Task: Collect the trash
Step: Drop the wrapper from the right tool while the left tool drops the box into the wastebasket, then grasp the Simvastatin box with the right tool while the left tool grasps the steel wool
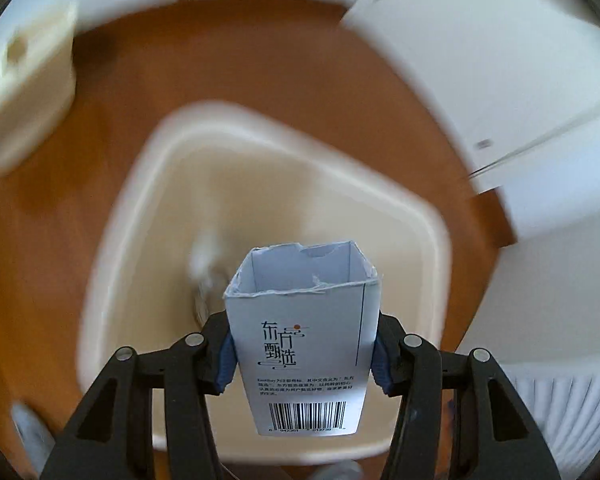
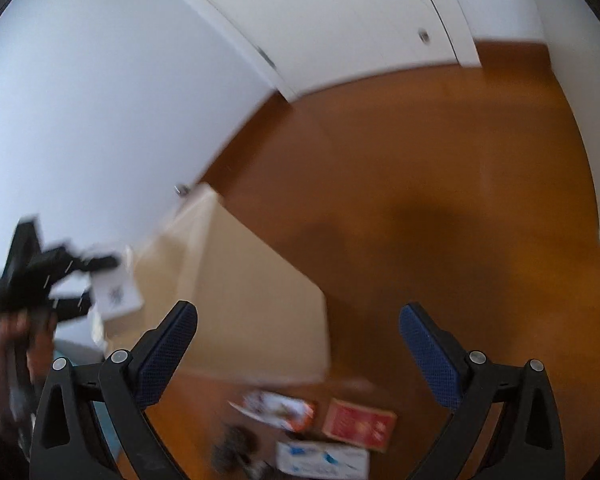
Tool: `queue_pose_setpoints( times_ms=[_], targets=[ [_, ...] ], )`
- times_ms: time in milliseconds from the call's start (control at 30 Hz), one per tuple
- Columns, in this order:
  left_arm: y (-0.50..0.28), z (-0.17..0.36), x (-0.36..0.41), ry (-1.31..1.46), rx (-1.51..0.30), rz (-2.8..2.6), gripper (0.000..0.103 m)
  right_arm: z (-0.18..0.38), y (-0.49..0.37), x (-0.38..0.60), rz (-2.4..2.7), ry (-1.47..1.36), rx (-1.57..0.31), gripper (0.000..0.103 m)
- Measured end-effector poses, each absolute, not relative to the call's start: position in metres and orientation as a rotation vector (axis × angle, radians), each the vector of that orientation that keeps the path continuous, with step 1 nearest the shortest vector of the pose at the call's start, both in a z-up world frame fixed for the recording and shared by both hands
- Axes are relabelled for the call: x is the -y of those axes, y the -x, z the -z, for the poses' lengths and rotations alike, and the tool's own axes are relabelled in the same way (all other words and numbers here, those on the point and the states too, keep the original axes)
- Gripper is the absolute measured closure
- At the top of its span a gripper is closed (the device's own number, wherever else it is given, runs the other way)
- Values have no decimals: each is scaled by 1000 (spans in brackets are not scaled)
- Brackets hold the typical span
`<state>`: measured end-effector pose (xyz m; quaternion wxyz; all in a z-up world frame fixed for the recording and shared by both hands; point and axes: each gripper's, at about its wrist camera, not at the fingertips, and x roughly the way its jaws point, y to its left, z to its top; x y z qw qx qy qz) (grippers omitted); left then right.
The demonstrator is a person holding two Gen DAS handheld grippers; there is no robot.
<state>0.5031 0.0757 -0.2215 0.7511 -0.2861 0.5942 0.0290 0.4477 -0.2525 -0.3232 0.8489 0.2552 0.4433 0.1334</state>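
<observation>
While the left gripper (image 1: pixel 302 354) clamps a torn-open white carton (image 1: pixel 306 332) between its blue pads (image 1: pixel 225 364), the carton hangs over the cream bin (image 1: pixel 416 216), its open end pointing down toward the bin's inside. Something pale and crumpled (image 1: pixel 206 276) lies in the bin, too blurred to name. The bin stands on an orange-brown floor (image 1: pixel 260 56), with a cream box (image 1: pixel 28 92) off to the left. From the right wrist, the right gripper (image 2: pixel 298 350) has its jaws spread wide and holds nothing. Below it on the floor lie a red box (image 2: pixel 358 424), a white-and-blue pack (image 2: pixel 322 458) and a printed wrapper (image 2: pixel 278 406), close together.
</observation>
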Motion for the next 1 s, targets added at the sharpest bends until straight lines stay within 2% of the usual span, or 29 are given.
queue_pose_setpoints(
  times_ms=[100, 233, 300, 367, 533, 633, 733, 767, 833, 867, 1000],
  targets=[
    [-526, 269, -66, 651, -1406, -150, 51, 367, -442, 259, -264, -533, -1037, 1],
    [-545, 294, -55, 663, -1471, -211, 51, 422, -433, 248, -296, -406, -1185, 1],
    [-552, 296, -53, 650, -1478, -240, 48, 434, -426, 243, -302, -304, -1212, 1],
    [-552, 292, -55, 655, -1469, -228, 28, 443, -420, 235, -353, -195, -1214, 1],
    [-531, 240, -53, 692, -1321, -65, 27, 440, -406, 201, -510, 80, -1141, 1],
    [-488, 199, -44, 637, -1216, 120, 27, 429, -383, 166, -706, 258, -1042, 1],
    [-432, 182, -45, 506, -1171, 218, 26, 438, -342, 122, -894, 666, -931, 1],
    [-412, 185, -50, 478, -1169, 227, 27, 444, -335, 114, -918, 739, -922, 1],
    [-370, 188, -62, 416, -1093, 217, 19, 454, -320, 107, -970, 888, -902, 1],
    [-355, 198, -67, 379, -1109, 159, 19, 459, -314, 104, -1003, 932, -894, 1],
    [-302, 230, -107, 609, -1134, 110, 19, 470, -308, 99, -1034, 1043, -844, 1]
  ],
)
